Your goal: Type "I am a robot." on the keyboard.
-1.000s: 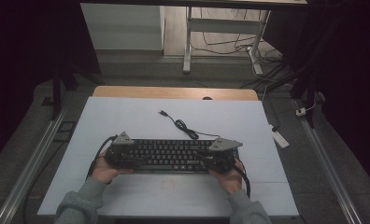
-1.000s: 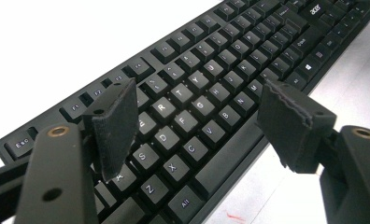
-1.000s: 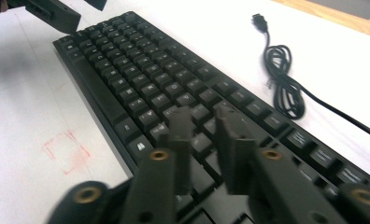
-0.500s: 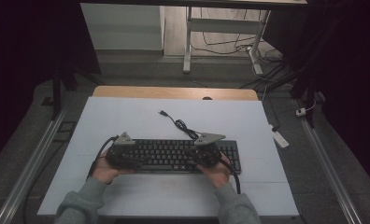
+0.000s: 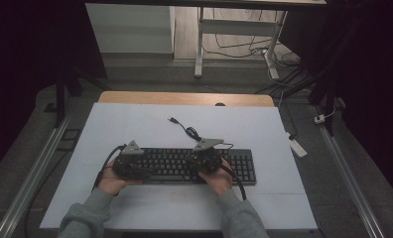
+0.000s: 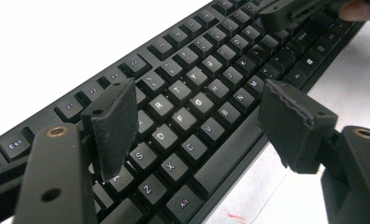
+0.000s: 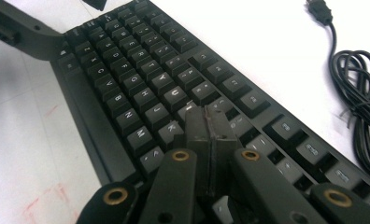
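Lying across the white counter (image 5: pixel 150 129), the black keyboard (image 5: pixel 234 166) has the left claw (image 5: pixel 130 163) over its left end and the right claw (image 5: pixel 205 157) over its middle.

From the left gripper view, the jaws stand wide apart above the letter keys (image 6: pixel 183 116).

From the right gripper view, the jaws are pressed together, tips on the keys; a coiled cable (image 7: pixel 360 93) lies beside the keyboard.

Keyboard (image 5: pixel 184 166) middle keys hidden under right gripper (image 7: pixel 210 122); key legends illegible in the high view; cable (image 7: pixel 360 93) cut by frame edge.
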### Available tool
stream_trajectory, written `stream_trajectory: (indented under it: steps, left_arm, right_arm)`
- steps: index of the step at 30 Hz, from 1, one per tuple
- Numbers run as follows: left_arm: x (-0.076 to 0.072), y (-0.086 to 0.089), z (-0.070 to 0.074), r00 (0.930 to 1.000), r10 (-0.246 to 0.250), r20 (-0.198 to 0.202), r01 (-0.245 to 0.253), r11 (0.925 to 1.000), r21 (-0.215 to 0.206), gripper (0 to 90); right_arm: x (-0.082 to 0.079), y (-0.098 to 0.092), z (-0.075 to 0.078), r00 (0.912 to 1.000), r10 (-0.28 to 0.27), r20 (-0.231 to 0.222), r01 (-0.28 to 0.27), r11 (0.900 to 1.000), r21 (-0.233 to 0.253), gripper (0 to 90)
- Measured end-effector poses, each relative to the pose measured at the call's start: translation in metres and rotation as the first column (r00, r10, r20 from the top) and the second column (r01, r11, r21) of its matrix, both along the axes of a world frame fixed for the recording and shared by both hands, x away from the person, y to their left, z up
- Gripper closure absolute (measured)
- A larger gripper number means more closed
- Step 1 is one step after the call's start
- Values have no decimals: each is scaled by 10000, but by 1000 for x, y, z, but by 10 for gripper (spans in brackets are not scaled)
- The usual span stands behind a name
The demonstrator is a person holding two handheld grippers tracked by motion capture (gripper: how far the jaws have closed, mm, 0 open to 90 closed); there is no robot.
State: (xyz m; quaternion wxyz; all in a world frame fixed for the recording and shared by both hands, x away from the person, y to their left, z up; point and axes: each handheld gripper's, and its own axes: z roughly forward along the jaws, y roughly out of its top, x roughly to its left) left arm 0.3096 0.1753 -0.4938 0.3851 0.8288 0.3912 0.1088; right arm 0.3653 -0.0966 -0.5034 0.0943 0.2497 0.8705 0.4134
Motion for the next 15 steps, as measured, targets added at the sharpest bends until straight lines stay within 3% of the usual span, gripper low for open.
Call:
stream_trajectory:
  steps: [15]
  left_arm:
    - [0, 1, -1, 10000, -54, -3, 54, 10000, 38, 289]
  right_arm:
    - [10, 13, -9, 9997, -201, -155, 198, 9996, -208, 892]
